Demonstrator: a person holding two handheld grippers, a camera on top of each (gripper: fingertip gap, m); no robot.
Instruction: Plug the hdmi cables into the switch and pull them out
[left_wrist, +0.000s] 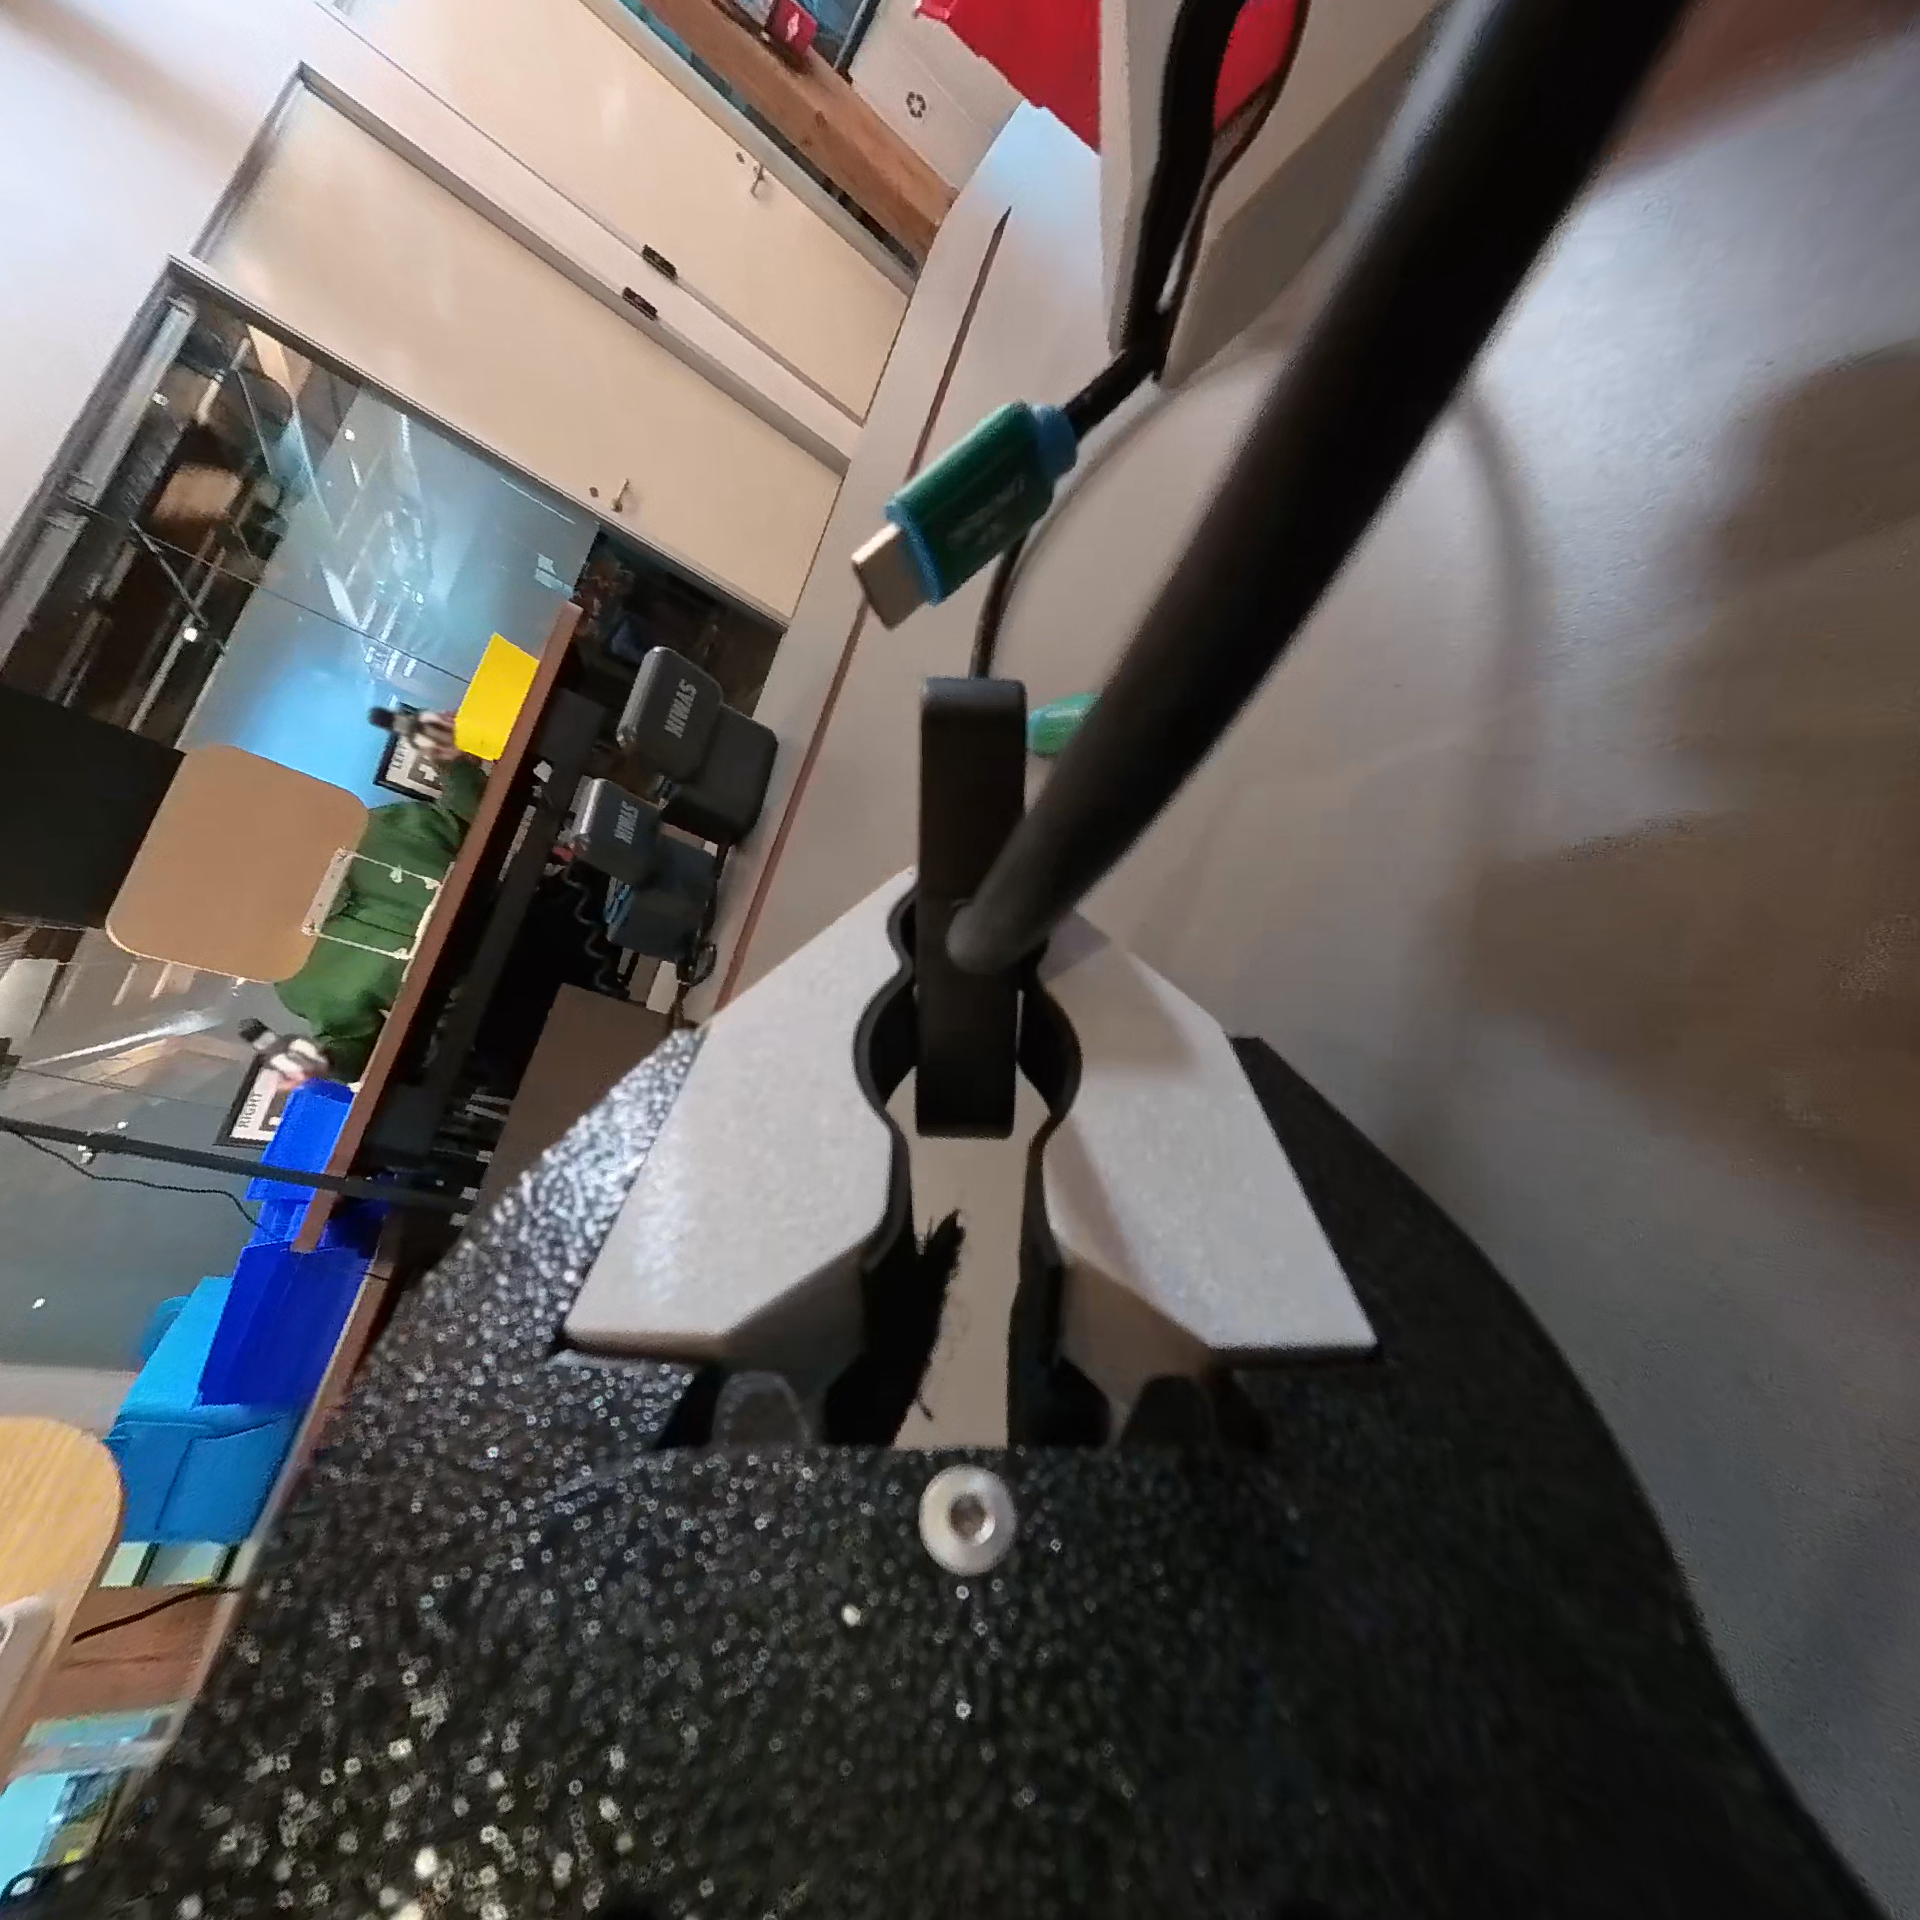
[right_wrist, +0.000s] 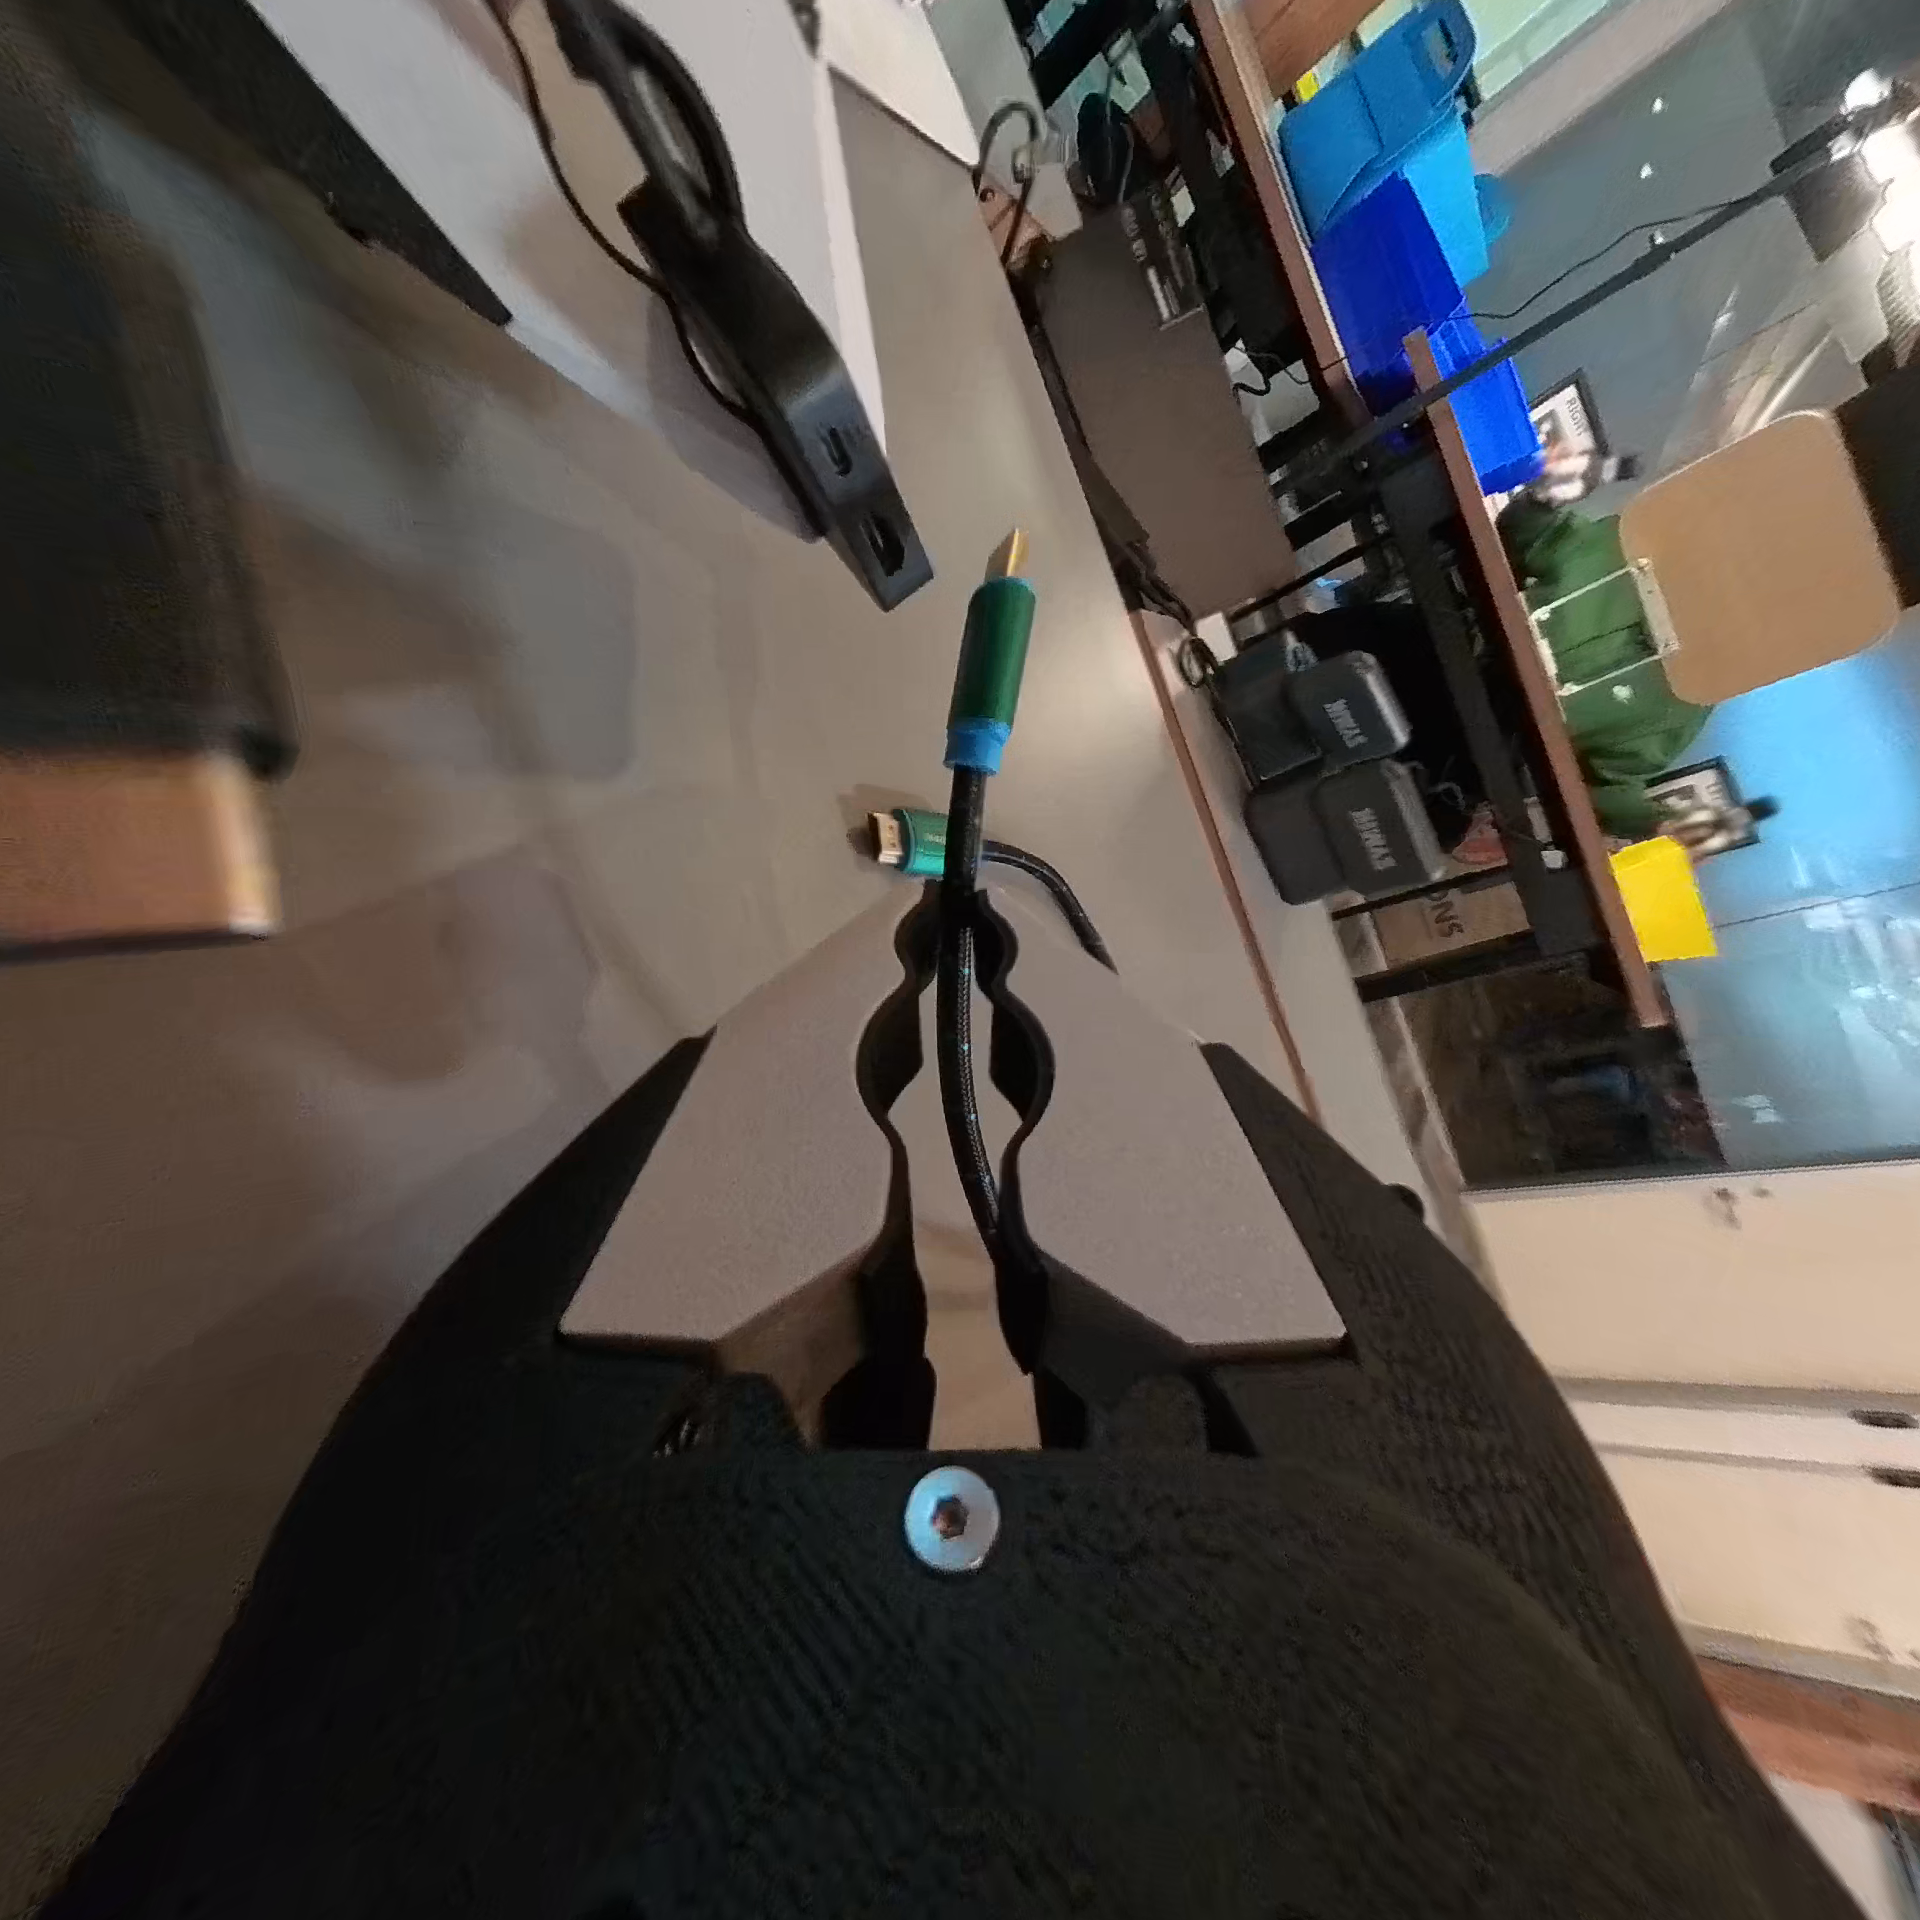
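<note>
My left gripper (left_wrist: 971, 920) is shut on a black HDMI plug (left_wrist: 971, 831); its thick black cable (left_wrist: 1299, 416) runs up to the right. My right gripper (right_wrist: 961, 925) is shut on the braided cable (right_wrist: 961, 1039) just behind a green HDMI plug with a blue collar (right_wrist: 992, 655). It holds the plug with the gold tip pointing close to the black switch (right_wrist: 831, 447), whose open ports face it. That plug also shows in the left wrist view (left_wrist: 966, 499). A second green plug (right_wrist: 899, 836) lies on the table. The black plug (right_wrist: 135, 831) looms blurred at the left.
The pale table (right_wrist: 520, 1091) ends at a brown edge (right_wrist: 1226, 831) on the right. Beyond it are black cases (right_wrist: 1340, 769), a desk with blue bins (right_wrist: 1392, 239) and a yellow box (right_wrist: 1662, 899), and a person in green (right_wrist: 1600, 665).
</note>
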